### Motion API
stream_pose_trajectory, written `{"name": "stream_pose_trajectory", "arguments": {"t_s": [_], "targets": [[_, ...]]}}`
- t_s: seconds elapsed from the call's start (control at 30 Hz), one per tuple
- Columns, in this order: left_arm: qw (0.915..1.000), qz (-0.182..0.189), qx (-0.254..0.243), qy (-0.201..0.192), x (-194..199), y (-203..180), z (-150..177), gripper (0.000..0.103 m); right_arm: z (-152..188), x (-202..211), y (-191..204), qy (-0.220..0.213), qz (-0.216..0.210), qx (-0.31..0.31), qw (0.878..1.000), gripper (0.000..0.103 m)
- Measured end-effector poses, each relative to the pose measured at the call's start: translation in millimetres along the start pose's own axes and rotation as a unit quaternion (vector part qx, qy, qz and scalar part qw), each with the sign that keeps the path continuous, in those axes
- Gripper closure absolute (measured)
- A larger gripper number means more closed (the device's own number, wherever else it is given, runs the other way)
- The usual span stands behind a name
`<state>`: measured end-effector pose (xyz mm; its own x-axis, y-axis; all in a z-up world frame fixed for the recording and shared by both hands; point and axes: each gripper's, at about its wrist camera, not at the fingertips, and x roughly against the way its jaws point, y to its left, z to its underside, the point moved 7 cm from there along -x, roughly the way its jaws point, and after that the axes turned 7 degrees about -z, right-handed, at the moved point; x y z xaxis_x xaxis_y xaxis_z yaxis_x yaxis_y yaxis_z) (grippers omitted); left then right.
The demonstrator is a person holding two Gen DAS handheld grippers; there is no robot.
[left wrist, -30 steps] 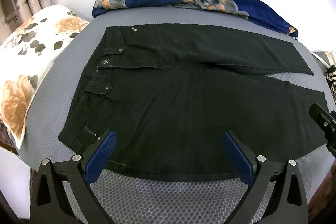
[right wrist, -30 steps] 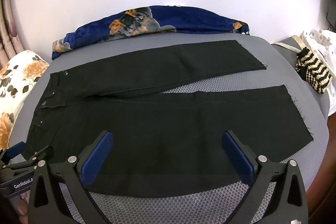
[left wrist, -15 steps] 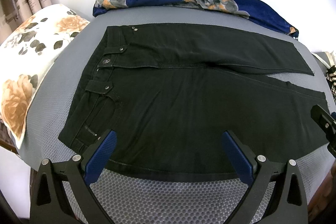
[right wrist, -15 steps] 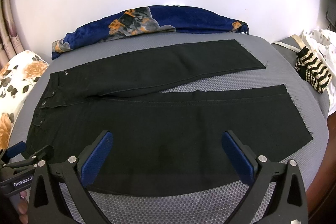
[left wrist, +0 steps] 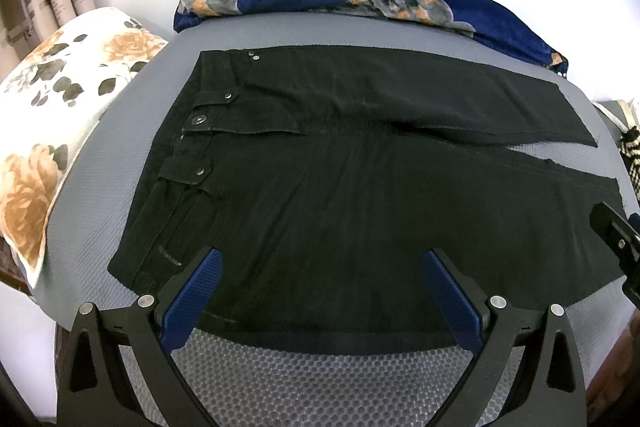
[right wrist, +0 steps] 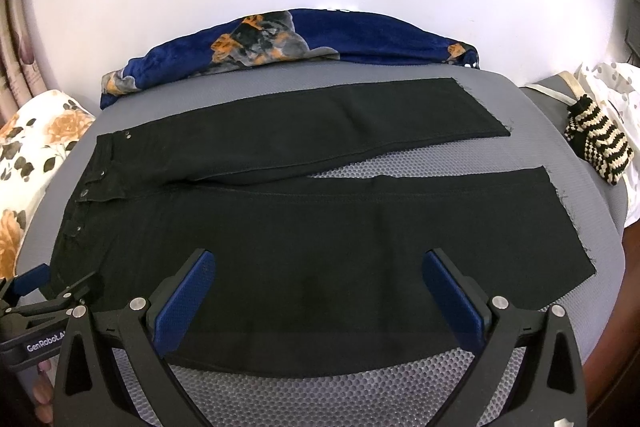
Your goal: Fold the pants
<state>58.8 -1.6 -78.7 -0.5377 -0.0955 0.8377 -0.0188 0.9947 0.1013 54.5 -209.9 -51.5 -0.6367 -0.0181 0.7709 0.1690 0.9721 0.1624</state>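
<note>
**Pants flat ahead of both grippers**

While the black pants (left wrist: 352, 203) lie spread flat on the grey mesh surface (left wrist: 320, 383), the left gripper (left wrist: 320, 291) hovers over their near edge by the waistband, jaws wide apart and empty. Further along the near leg, the right gripper (right wrist: 316, 291) is likewise spread apart, holding nothing. Both legs run away to its right, splitting toward the hems. Beyond the pants lies a blue floral blanket (right wrist: 360, 35); a floral pillow (left wrist: 60, 107) sits left of the left gripper.

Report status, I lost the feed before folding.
Left claw open, right claw open, both empty. Black denim pants flat, unfolded. Nothing in the way.
</note>
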Motion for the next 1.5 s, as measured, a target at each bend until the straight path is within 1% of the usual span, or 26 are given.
{"name": "stream_pose_trajectory", "arguments": {"t_s": [0.13,0.27,0.37,0.4,0.5,0.53,0.57,0.6,0.63,0.67,0.7,0.73,0.77,0.83,0.93,1.0,1.03,1.07,1.17,1.27,1.33,1.37,1.43,1.5], "targets": [[1.0,0.005,0.004,-0.004,-4.0,3.9,-11.0,0.003,-3.8,0.3,1.6,-0.004,-0.009,0.002,1.0,0.0],[0.9997,0.016,0.012,-0.014,-8.4,15.7,-28.2,0.003,-15.6,2.8,3.6,-0.014,-0.051,-0.014,0.999,0.0],[0.999,0.028,0.029,-0.02,-15.3,35.6,-51.8,0.003,-28.6,5.2,4.8,-0.031,-0.076,-0.023,0.996,0.0],[0.9983,0.034,0.04,-0.024,-18.7,46.6,-64.2,0.003,-32.3,4.9,6.2,-0.034,-0.084,-0.022,0.996,0.0],[0.9967,0.036,0.062,-0.037,-28.4,76.0,-95.4,0.004,-42.0,-2.1,8.7,-0.036,-0.093,-0.008,0.995,0.0],[0.9959,0.038,0.07,-0.043,-35.2,90.1,-111.1,0.006,-45.0,-7.3,9.7,-0.028,-0.091,-0.002,0.995,0.0],[0.9955,0.039,0.075,-0.044,-39.9,99.0,-118.9,0.011,-46.6,-10.5,10.6,-0.023,-0.095,0.001,0.995,0.0],[0.9949,0.042,0.082,-0.041,-46.9,109.9,-129.2,0.014,-48.4,-14.0,10.6,-0.016,-0.097,-0.002,0.995,0.0],[0.9937,0.055,0.091,-0.035,-56.4,120.4,-140.3,0.019,-50.9,-17.7,10.2,-0.013,-0.097,-0.005,0.995,0.0],[0.9916,0.073,0.103,-0.027,-67.1,130.6,-150.2,0.031,-53.7,-22.1,9.7,-0.008,-0.1,-0.011,0.995,0.0],[0.9894,0.084,0.118,-0.013,-78.5,140.0,-157.5,0.038,-56.5,-26.1,9.1,-0.004,-0.103,-0.019,0.995,0.0],[0.9872,0.093,0.13,0.0,-88.3,147.2,-162.1,0.044,-59.6,-30.5,7.6,0.0,-0.106,-0.029,0.994,0.0],[0.9833,0.109,0.145,0.015,-101.9,155.6,-168.6,0.046,-61.4,-33.9,6.5,0.003,-0.108,-0.037,0.993,0.0],[0.9776,0.127,0.165,0.031,-122.0,166.8,-178.7,0.048,-65.5,-42.3,4.6,0.013,-0.109,-0.048,0.993,0.0],[0.9699,0.158,0.181,0.043,-151.1,177.5,-192.2,0.048,-72.0,-56.1,2.4,0.027,-0.106,-0.06,0.992,0.0],[0.9625,0.179,0.196,0.056,-169.0,183.6,-197.1,0.048,-76.5,-65.8,0.5,0.036,-0.1,-0.066,0.992,0.0],[0.9571,0.193,0.207,0.062,-179.2,187.0,-199.8,0.049,-78.1,-68.6,-0.1,0.036,-0.1,-0.069,0.992,0.0],[0.9522,0.206,0.216,0.068,-188.0,189.6,-202.4,0.052,-80.2,-72.9,-0.5,0.038,-0.103,-0.075,0.991,0.0],[0.9429,0.224,0.232,0.085,-208.4,196.5,-207.0,0.057,-86.5,-87.3,0.0,0.05,-0.101,-0.082,0.99,0.0],[0.9404,0.235,0.229,0.09,-220.0,198.6,-210.6,0.057,-91.5,-99.9,4.8,0.057,-0.098,-0.078,0.991,0.0],[0.9376,0.248,0.225,0.093,-226.1,197.9,-214.0,0.058,-94.1,-108.0,9.5,0.062,-0.098,-0.074,0.991,0.0],[0.937,0.254,0.221,0.094,-228.7,197.8,-215.8,0.058,-95.4,-112.5,11.9,0.065,-0.098,-0.072,0.99,0.0],[0.9383,0.255,0.213,0.097,-233.0,196.5,-217.6,0.06,-98.5,-122.1,17.9,0.07,-0.1,-0.068,0.99,0.0],[0.9359,0.269,0.206,0.096,-233.7,192.6,-219.1,0.06,-100.8,-129.6,21.4,0.076,-0.101,-0.065,0.99,0.0]]}}
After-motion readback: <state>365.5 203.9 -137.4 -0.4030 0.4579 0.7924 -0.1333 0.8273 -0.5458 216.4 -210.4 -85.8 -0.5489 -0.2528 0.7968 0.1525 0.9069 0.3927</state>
